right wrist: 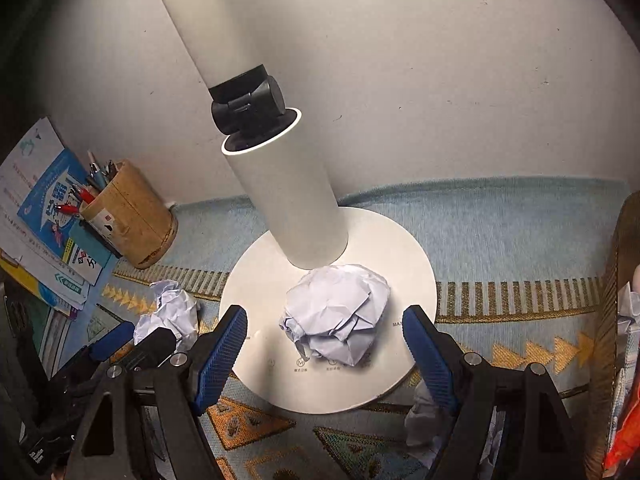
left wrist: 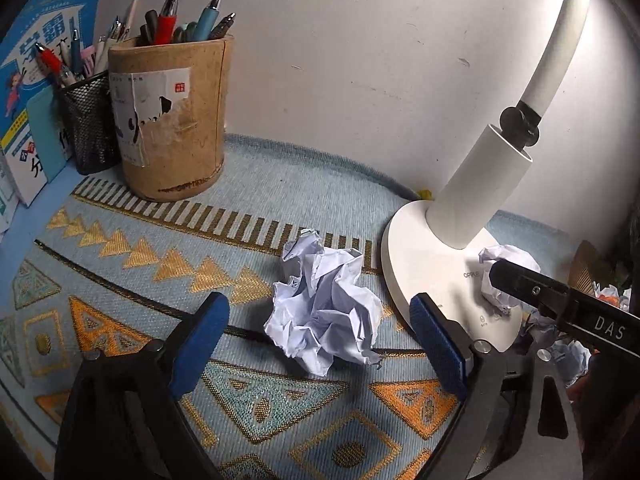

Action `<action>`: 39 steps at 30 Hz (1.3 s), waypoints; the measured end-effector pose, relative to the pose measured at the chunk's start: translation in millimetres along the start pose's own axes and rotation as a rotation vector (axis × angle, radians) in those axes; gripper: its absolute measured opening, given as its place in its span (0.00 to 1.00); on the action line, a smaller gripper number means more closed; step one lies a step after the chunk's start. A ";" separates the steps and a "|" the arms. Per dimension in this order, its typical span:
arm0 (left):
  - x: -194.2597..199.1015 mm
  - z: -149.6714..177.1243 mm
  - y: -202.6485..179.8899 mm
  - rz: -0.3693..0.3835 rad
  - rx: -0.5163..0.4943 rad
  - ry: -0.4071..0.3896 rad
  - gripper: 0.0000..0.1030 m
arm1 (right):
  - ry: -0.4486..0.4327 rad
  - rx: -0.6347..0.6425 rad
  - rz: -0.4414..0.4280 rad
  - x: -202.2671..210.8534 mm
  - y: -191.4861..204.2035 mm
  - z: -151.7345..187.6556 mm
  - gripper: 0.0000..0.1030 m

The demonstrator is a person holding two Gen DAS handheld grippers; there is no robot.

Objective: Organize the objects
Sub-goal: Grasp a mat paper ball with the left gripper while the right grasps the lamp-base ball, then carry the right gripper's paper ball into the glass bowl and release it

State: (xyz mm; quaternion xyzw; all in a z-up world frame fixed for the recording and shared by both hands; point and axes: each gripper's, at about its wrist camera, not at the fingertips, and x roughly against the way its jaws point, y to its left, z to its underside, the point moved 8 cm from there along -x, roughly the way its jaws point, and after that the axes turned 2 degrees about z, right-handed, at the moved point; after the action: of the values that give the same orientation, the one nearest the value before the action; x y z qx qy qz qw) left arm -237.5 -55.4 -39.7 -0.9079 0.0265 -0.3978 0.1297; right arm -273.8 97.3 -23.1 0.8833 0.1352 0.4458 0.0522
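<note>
A crumpled white paper ball (left wrist: 324,312) lies on the patterned blue mat (left wrist: 160,240). My left gripper (left wrist: 320,320) is open, its blue pads on either side of this ball and not touching it. A second crumpled paper ball (right wrist: 338,318) sits on the round white lamp base (right wrist: 260,280). My right gripper (right wrist: 325,332) is open around that ball, pads apart from it. The right gripper's finger (left wrist: 532,286) shows in the left wrist view beside the second ball (left wrist: 506,264). The first ball also shows in the right wrist view (right wrist: 172,312).
A white desk lamp (left wrist: 480,184) stands at the right by the wall. A cardboard pen holder (left wrist: 172,120) and a black mesh pen cup (left wrist: 88,120) stand at the back left, with books (left wrist: 36,80) beside them. More crumpled paper (left wrist: 568,356) lies at the right edge.
</note>
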 end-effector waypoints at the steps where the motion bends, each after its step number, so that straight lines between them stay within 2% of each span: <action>1: -3.5 1.8 -1.6 -0.004 -0.011 0.014 0.68 | 0.003 0.004 0.015 -3.1 -1.4 -0.7 0.76; 2: -6.6 2.4 -1.9 -0.010 -0.022 0.026 0.60 | 0.001 0.007 0.023 -4.5 -2.6 -1.2 0.72; 3: -8.4 3.5 -2.4 -0.015 -0.027 0.029 0.58 | 0.002 0.011 0.024 -6.0 -2.5 -1.9 0.68; 5: -7.9 4.3 -4.1 -0.003 -0.029 0.026 0.45 | 0.014 0.015 0.031 -8.8 -3.4 -1.6 0.53; 7: -2.4 4.0 -6.4 0.005 -0.037 0.015 0.40 | 0.017 0.011 0.026 -8.1 -3.8 -0.3 0.50; 12: 27.7 8.3 -19.2 0.046 -0.054 -0.012 0.40 | 0.003 -0.009 -0.013 15.6 -1.3 7.7 0.49; 18: 89.9 33.3 -45.4 0.126 -0.065 -0.067 0.40 | -0.026 -0.017 -0.070 77.4 1.2 33.8 0.49; 22: 125.1 68.4 -62.0 0.162 -0.051 -0.082 0.40 | -0.057 0.047 -0.043 129.3 -7.2 62.5 0.49; 25: 141.5 95.6 -74.1 0.200 -0.031 -0.068 0.40 | -0.075 0.045 -0.024 165.8 -29.8 93.3 0.49; 27: 148.3 116.6 -84.3 0.198 -0.047 -0.053 0.40 | -0.078 0.045 0.023 184.2 -52.0 117.7 0.49; 29: 149.9 135.5 -97.7 0.180 -0.077 -0.039 0.40 | -0.065 0.028 0.041 192.4 -72.7 143.0 0.49; 33: 141.2 165.7 -114.5 0.202 -0.080 -0.032 0.40 | -0.010 0.022 0.037 190.6 -100.7 189.1 0.49; 37: 138.8 175.2 -122.0 0.134 -0.132 -0.050 0.40 | -0.013 0.058 0.025 186.3 -104.7 211.7 0.49; 39: 141.0 173.5 -123.9 0.136 -0.151 -0.068 0.40 | -0.020 0.056 0.024 184.9 -106.6 216.6 0.52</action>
State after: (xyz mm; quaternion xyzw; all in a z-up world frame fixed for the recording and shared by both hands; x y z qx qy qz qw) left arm -21.6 80.0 -19.8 -0.9241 0.1134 -0.3540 0.0885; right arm -16.0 258.4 -32.0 0.8904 0.1364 0.4337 0.0233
